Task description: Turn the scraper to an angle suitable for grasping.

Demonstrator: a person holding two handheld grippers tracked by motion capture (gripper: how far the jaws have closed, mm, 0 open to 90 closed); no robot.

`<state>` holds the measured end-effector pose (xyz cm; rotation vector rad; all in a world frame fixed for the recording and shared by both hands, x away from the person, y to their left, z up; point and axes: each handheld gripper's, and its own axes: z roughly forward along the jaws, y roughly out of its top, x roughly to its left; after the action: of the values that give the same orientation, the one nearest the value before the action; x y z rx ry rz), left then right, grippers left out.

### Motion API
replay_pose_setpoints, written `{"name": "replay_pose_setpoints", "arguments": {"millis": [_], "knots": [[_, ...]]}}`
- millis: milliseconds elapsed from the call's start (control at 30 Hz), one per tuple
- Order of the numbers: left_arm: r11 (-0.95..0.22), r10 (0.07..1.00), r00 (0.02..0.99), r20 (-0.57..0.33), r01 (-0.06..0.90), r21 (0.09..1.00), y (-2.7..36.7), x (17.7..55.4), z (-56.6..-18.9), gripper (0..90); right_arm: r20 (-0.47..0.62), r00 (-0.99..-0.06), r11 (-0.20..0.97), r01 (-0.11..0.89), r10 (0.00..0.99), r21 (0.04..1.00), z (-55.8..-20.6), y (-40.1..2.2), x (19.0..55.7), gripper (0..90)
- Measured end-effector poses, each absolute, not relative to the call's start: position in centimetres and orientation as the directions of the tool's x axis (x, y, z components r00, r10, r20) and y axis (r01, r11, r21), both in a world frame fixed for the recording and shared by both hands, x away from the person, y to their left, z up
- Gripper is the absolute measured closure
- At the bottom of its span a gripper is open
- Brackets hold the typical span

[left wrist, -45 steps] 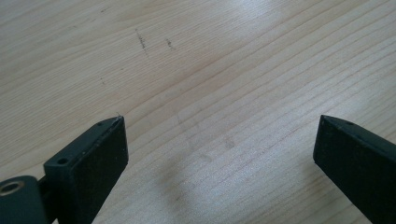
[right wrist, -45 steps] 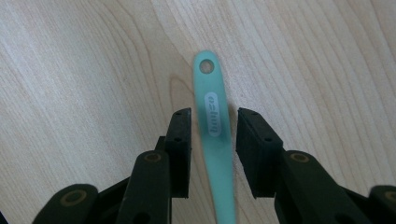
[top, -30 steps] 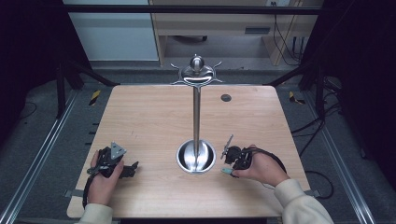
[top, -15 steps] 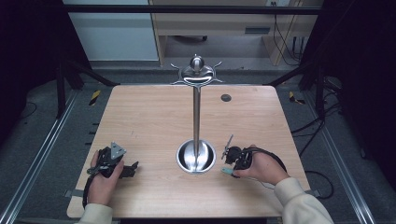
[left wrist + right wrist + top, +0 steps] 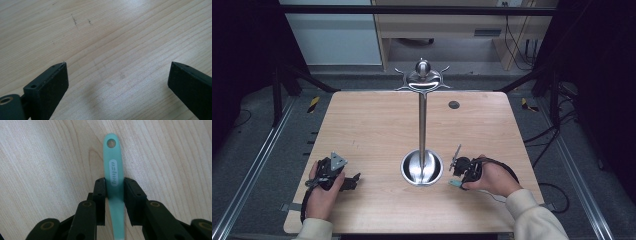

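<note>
A chrome stand [image 5: 422, 120] with a round base [image 5: 422, 168] and a hooked top [image 5: 422, 79] rises from the middle of the wooden table [image 5: 377, 125]. My right gripper [image 5: 455, 175] rests just right of the base, shut on a flat teal handle [image 5: 114, 170] with a hole at its tip [image 5: 111, 143]; the teal end [image 5: 454, 183] pokes out toward the stand. My left gripper [image 5: 350, 181] lies near the table's front left, its black fingers [image 5: 53, 80] spread wide over bare wood, open and holding nothing.
A small dark round hole [image 5: 454, 105] sits in the table at the back right. Cables [image 5: 557, 190] trail off the right side. Metal rails [image 5: 252, 170] run along the floor on both sides.
</note>
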<state>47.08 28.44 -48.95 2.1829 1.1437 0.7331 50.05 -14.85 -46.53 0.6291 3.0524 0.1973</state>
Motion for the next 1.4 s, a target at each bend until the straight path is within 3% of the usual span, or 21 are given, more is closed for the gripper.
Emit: {"name": "replay_pose_setpoints", "arguments": {"millis": [367,733,1400], "knots": [[-0.479,0.849,0.487,0.207,0.542,0.691,28.4,47.1,-48.9,2.9,-0.023,-0.923,0.914,0.377,0.385,0.149,-46.5,-15.1,49.7,74.5],[-0.48,0.848,0.488,0.206,0.543,0.69,28.4,47.1,-49.0,2.9,-0.031,-0.892,0.873,0.433,0.45,0.226,-44.1,-16.5,49.6,74.6],[-0.484,0.846,0.492,0.206,0.546,0.684,28.3,47.1,-49.1,2.9,-0.068,-0.836,0.736,0.437,0.544,0.518,-36.8,-19.7,49.5,74.9]]}}
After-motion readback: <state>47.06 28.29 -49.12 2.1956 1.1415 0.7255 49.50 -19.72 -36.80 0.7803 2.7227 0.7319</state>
